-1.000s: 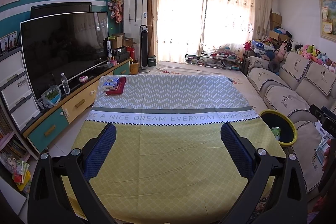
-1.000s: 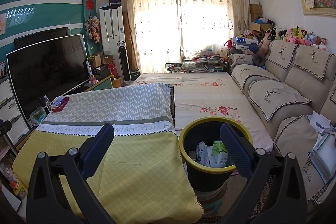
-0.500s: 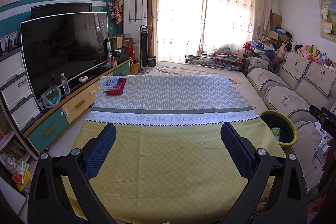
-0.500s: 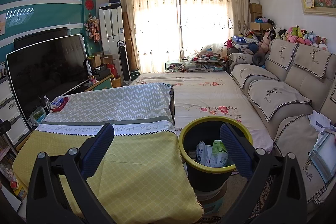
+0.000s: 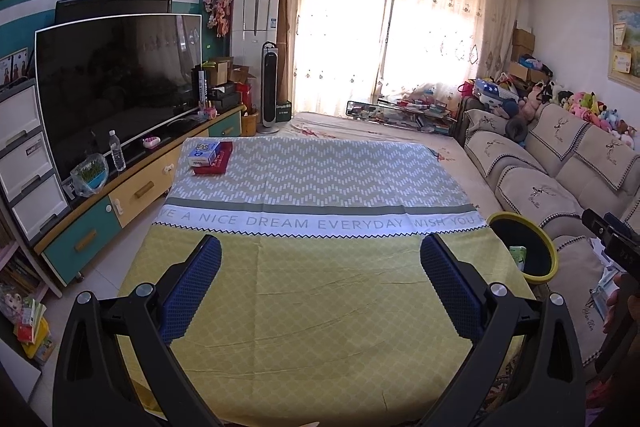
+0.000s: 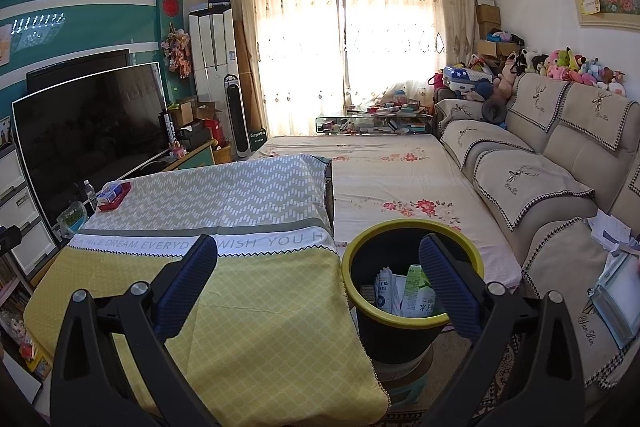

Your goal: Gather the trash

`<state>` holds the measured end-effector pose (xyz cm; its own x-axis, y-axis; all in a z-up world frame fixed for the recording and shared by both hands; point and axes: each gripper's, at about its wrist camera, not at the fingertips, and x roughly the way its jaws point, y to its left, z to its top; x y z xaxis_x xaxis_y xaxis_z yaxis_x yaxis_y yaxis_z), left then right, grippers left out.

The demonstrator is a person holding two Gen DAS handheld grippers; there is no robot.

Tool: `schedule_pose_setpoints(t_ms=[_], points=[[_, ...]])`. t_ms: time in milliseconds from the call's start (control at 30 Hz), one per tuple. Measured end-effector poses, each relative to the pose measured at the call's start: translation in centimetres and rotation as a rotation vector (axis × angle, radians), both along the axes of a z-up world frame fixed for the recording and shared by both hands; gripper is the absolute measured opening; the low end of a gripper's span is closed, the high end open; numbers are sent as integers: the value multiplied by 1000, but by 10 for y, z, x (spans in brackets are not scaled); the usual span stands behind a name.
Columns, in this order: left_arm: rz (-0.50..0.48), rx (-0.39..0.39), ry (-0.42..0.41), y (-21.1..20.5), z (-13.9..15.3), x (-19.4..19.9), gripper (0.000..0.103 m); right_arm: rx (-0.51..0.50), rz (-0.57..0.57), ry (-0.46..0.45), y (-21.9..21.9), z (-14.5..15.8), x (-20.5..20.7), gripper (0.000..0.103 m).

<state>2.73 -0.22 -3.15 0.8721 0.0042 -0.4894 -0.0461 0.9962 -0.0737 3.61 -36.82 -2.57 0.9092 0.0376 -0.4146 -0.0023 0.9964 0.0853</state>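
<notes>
My right hand-held gripper (image 6: 318,283) hangs with its blue-padded fingers (image 6: 187,283) spread wide and nothing between them; just beyond stands the black round bin with a yellow rim (image 6: 412,227), holding a green-and-white carton (image 6: 416,293) and white packets (image 6: 385,291); beside it, the surface under a yellow-and-grey patterned cloth (image 6: 248,311).

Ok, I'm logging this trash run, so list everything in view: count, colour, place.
round plastic bin: one, black with yellow rim, right of the table
cartons in bin: two or more, white and green
patterned tablecloth: one, yellow and grey, over the table
small boxes: two, blue-white on red, far left table corner
flat television: one, black, left wall
fabric sofa: one, beige, right
left gripper: blue pads, open, empty
right gripper: blue pads, open, empty
</notes>
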Motion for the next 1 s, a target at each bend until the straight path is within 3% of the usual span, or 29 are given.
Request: schedule_pose_setpoints(t_ms=[433, 533, 700, 867, 1000], points=[[7, -25, 12, 6, -3, 14, 98, -3, 11, 28, 8, -6, 8, 96], [23, -4, -23, 6, -5, 15, 98, -4, 16, 36, 11, -8, 11, 96], [36, 27, 4, 10, -9, 32, 98, -12, 23, 51, 14, -10, 19, 96], [36, 45, 71, 29, -16, 81, 98, -5, 105, 71, 32, -3, 53, 96], [65, 38, 124, 56, -36, 148, 98, 9, 166, 111, 60, -1, 122, 96]])
